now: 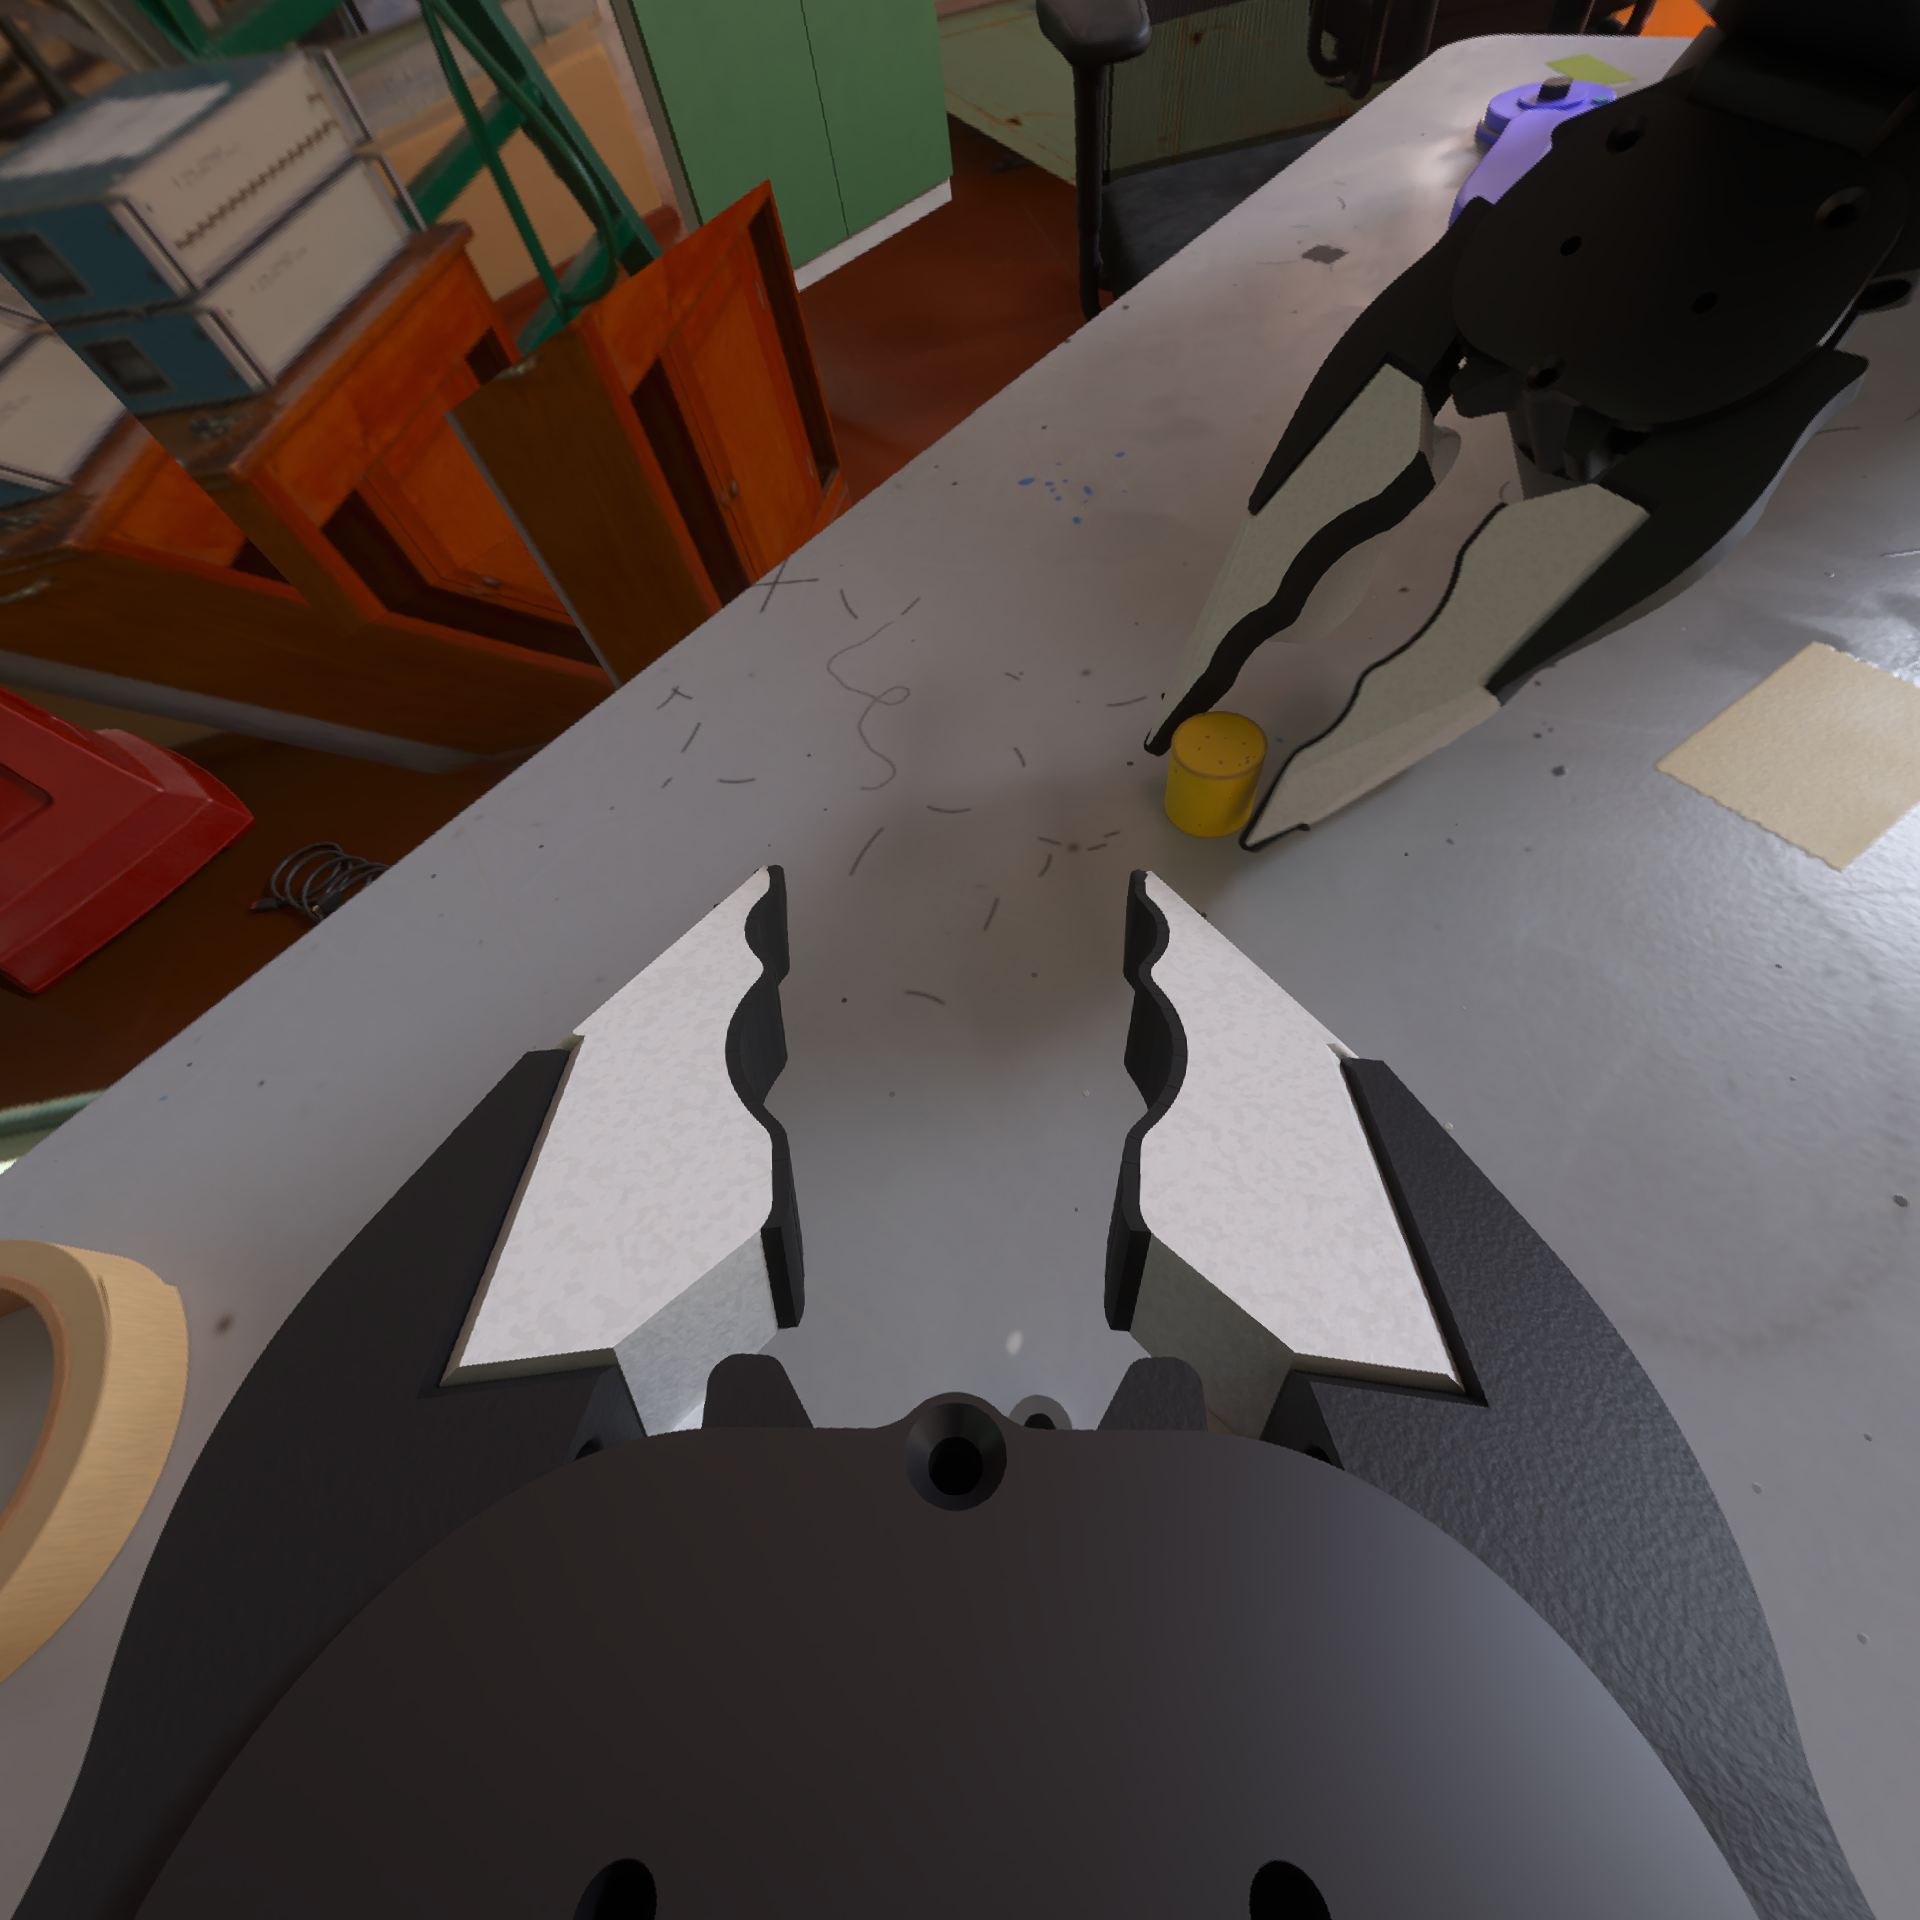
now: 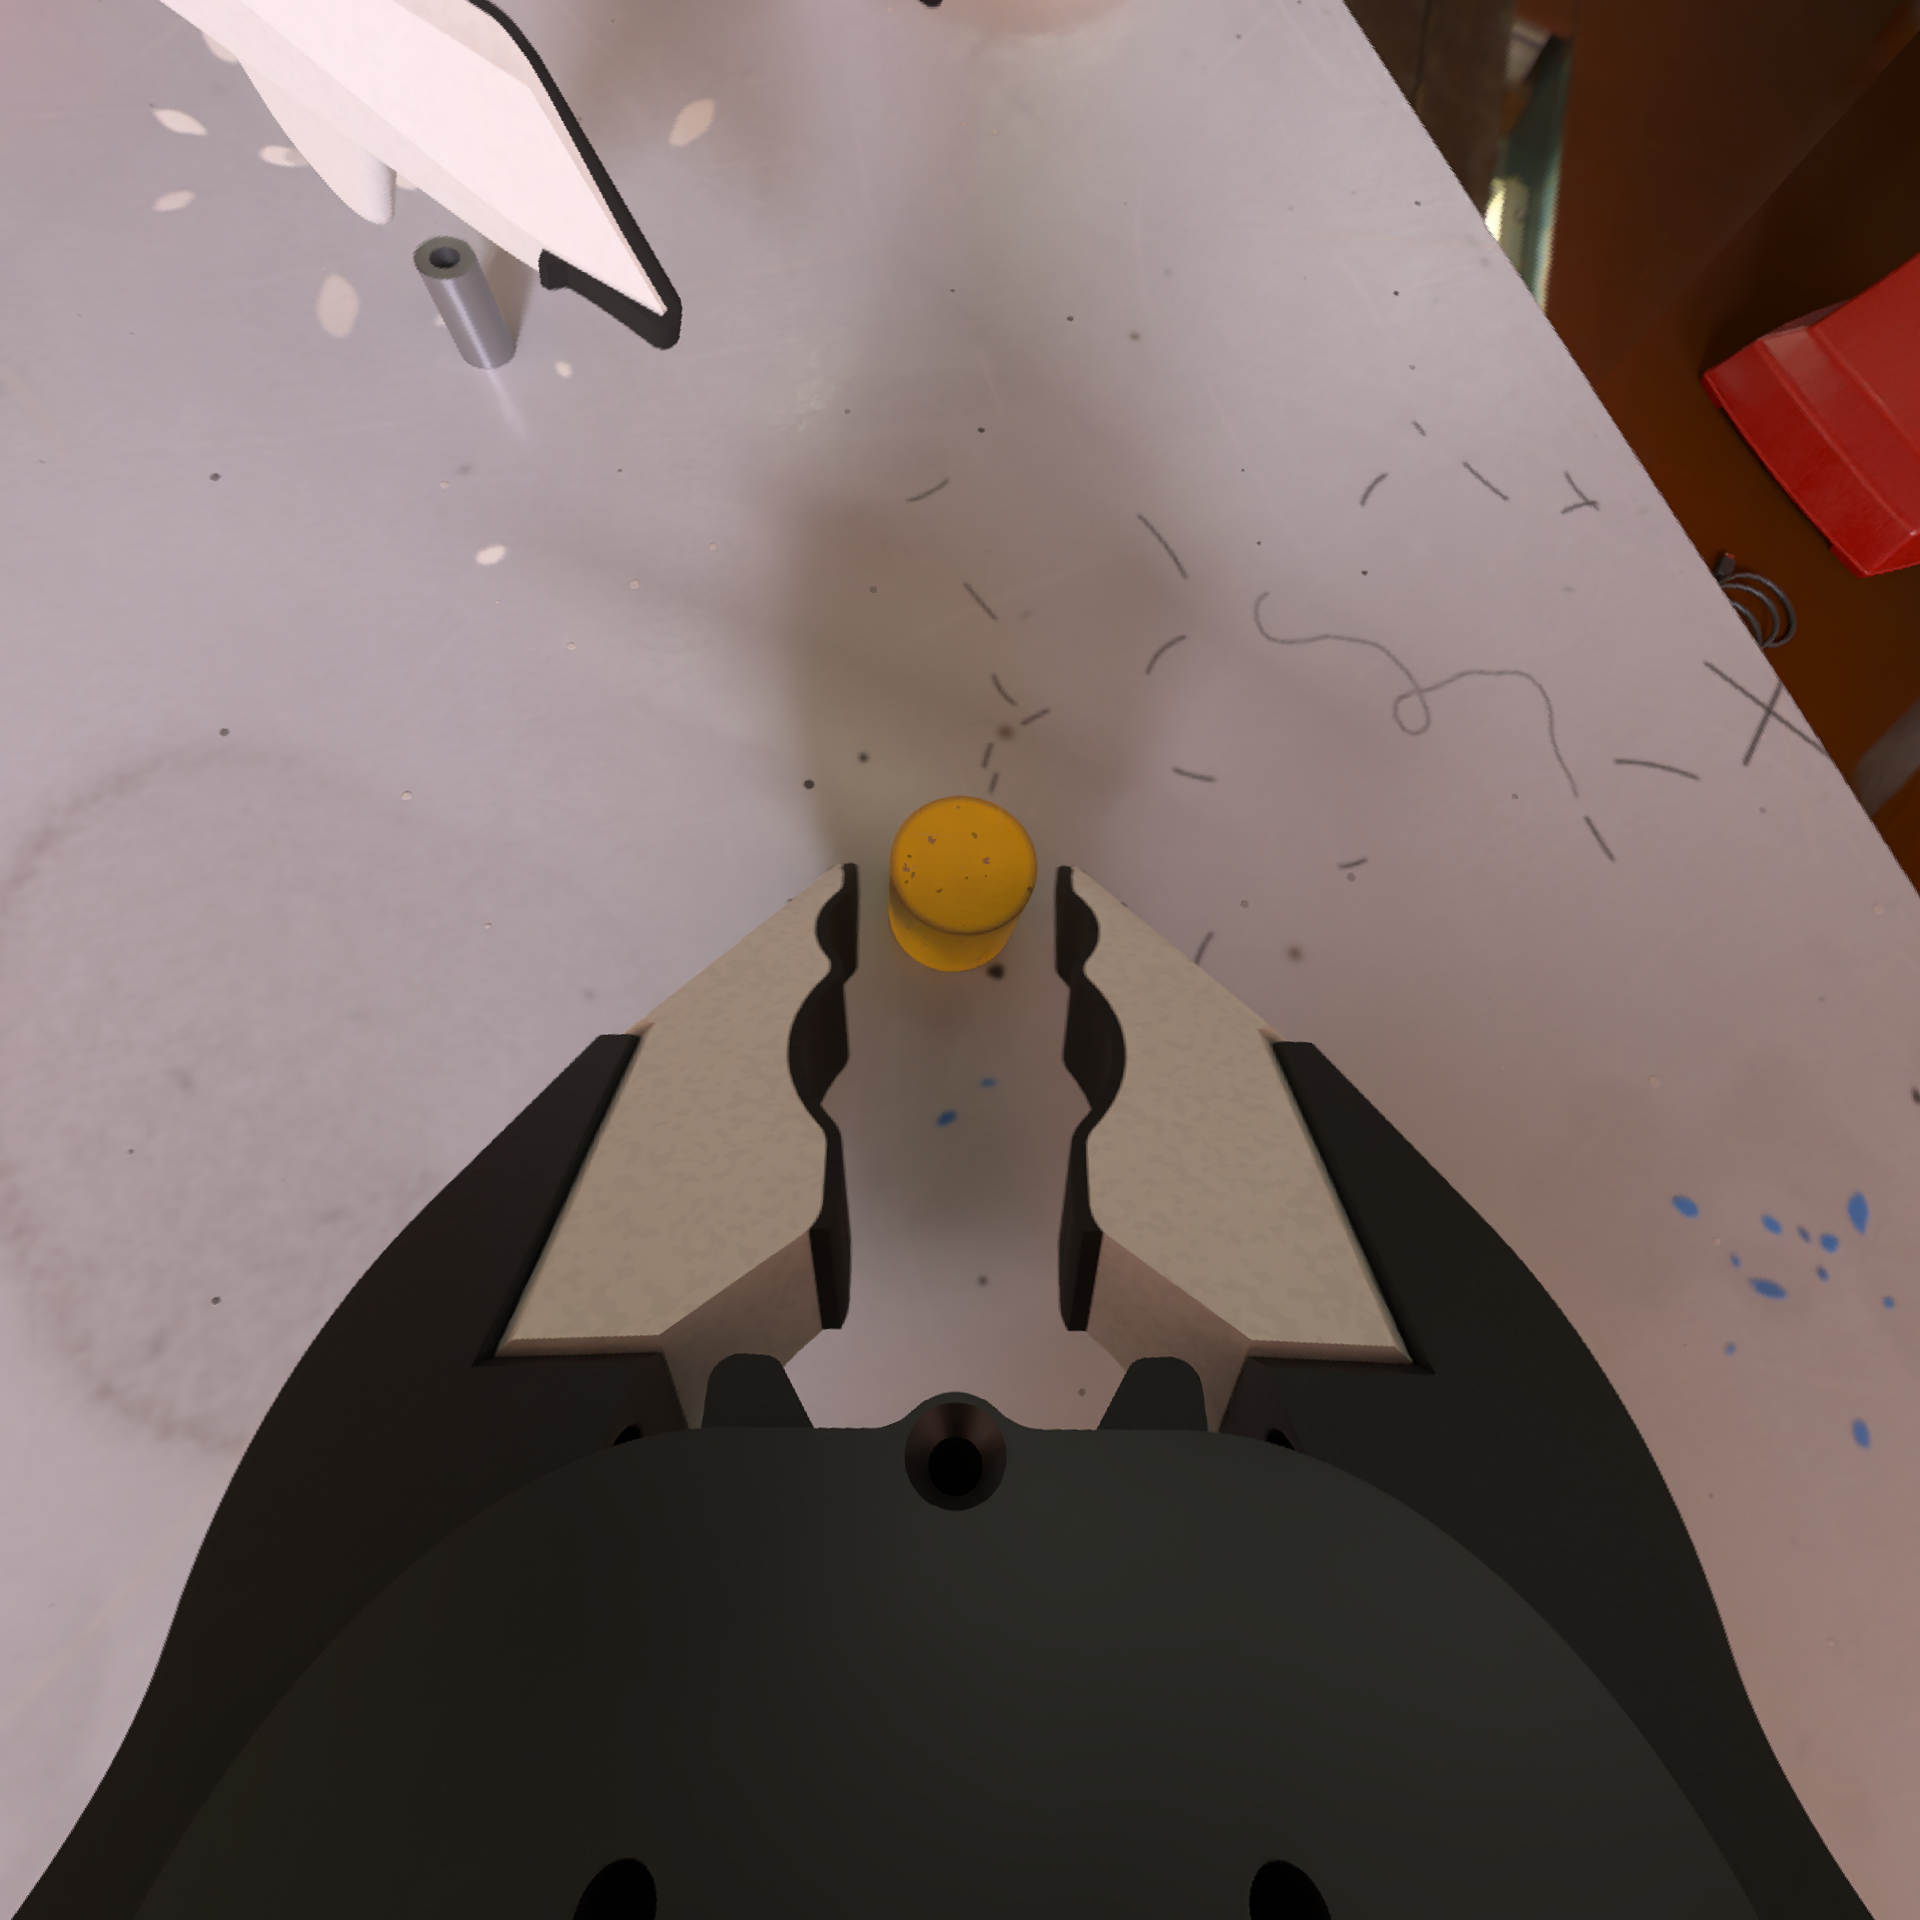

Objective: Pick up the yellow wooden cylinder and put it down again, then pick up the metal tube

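The yellow wooden cylinder [image 1: 1214,774] stands upright on the grey table [image 1: 1351,1039]. My right gripper [image 2: 956,883] is open, with its fingertips on either side of the cylinder [image 2: 961,883] and a small gap on each side. It also shows in the left wrist view [image 1: 1205,790], tilted down over the cylinder. My left gripper [image 1: 956,883] is open and empty, above bare table. The metal tube [image 2: 468,307] stands upright at the far left of the right wrist view, beside one of the left gripper's fingers [image 2: 499,135].
A roll of beige tape [image 1: 73,1434] lies at the table's left edge. A beige paper patch [image 1: 1808,753] and a purple object [image 1: 1517,125] lie farther right. The table edge runs diagonally, with wooden furniture [image 1: 520,468] and a red bin [image 2: 1829,457] beyond it.
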